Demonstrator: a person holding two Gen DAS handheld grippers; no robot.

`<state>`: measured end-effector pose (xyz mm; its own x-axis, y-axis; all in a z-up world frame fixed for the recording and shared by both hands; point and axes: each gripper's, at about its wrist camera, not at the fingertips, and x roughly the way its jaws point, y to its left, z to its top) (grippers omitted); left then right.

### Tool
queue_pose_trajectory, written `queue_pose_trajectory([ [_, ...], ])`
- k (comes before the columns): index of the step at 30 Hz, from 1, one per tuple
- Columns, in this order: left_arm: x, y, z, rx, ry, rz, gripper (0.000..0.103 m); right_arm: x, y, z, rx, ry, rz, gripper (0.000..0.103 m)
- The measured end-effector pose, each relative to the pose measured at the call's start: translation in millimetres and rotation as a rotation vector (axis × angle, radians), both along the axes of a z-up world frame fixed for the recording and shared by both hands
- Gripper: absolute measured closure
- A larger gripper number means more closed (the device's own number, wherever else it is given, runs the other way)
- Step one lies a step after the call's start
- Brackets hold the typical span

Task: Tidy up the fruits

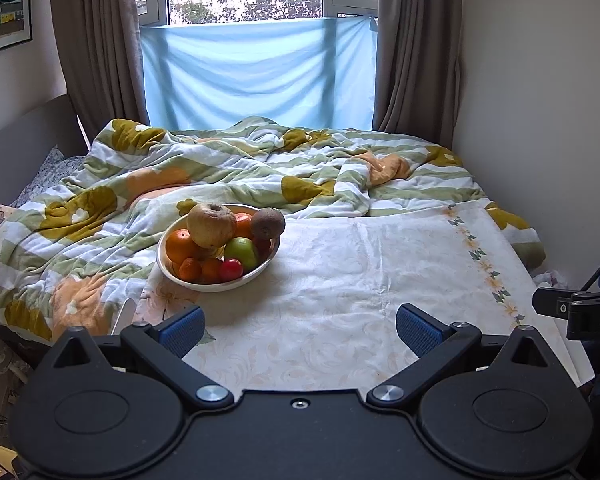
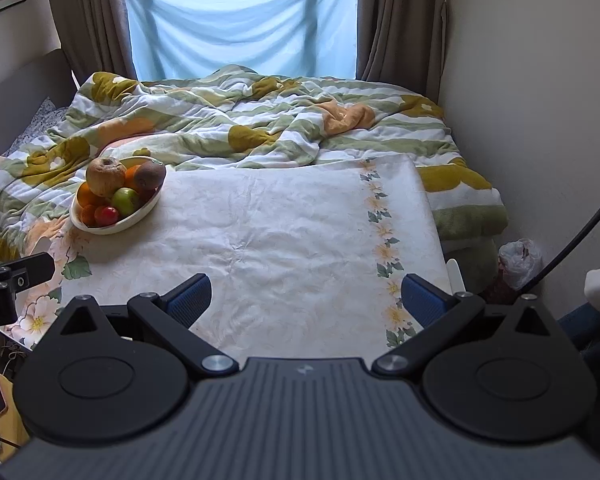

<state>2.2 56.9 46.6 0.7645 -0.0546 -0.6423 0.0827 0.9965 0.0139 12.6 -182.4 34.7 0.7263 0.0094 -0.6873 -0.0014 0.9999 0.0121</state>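
Note:
A white bowl (image 1: 216,282) stands at the far left corner of a table with a white floral cloth (image 1: 340,300). It holds a brownish apple (image 1: 211,225), a kiwi (image 1: 268,223), oranges (image 1: 180,245), a green apple (image 1: 241,252) and a small red fruit (image 1: 231,269). My left gripper (image 1: 300,330) is open and empty, short of the bowl and to its right. The bowl shows at the left in the right wrist view (image 2: 112,226). My right gripper (image 2: 306,300) is open and empty over the near middle of the cloth (image 2: 280,240).
A bed with a rumpled green, white and yellow quilt (image 1: 240,160) lies behind the table. A wall (image 1: 540,120) runs along the right. A plastic bag (image 2: 520,258) sits on the floor at right. The other gripper's body (image 1: 580,312) shows at the right edge.

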Motion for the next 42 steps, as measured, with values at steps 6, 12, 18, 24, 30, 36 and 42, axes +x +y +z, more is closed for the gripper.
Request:
queue_pose_trajectory([
  [6, -2.2, 1.3, 0.6, -0.012, -0.014, 0.003, 0.0, -0.4, -0.5, -0.2, -0.006, 0.004, -0.001, 0.0],
  [12, -1.9, 2.1, -0.9, -0.005, -0.01, 0.009, 0.0, -0.6, -0.6, -0.6, -0.006, 0.004, 0.0, 0.0],
  [18, -1.1, 3.3, -1.4, -0.005, -0.011, 0.012, 0.0, -0.2, -0.8, -0.8, -0.006, 0.004, -0.001, 0.0],
  [24, 1.5, 6.1, -2.5, -0.006, -0.006, 0.013, 0.0, -0.6, 0.6, -1.0, -0.005, 0.007, 0.0, 0.0],
  [30, 2.2, 6.6, -3.8, 0.0, -0.005, 0.014, 0.0, 0.1, 2.0, -1.0, -0.007, 0.006, -0.003, 0.0],
  [36, 1.7, 5.7, -5.5, 0.015, -0.012, 0.024, 0.0, 0.2, 0.9, -1.4, -0.006, 0.007, -0.002, 0.0],
  [42, 2.4, 6.4, -5.6, 0.045, -0.036, 0.036, 0.0, 1.9, 4.2, -1.2, 0.007, 0.015, -0.005, 0.0],
])
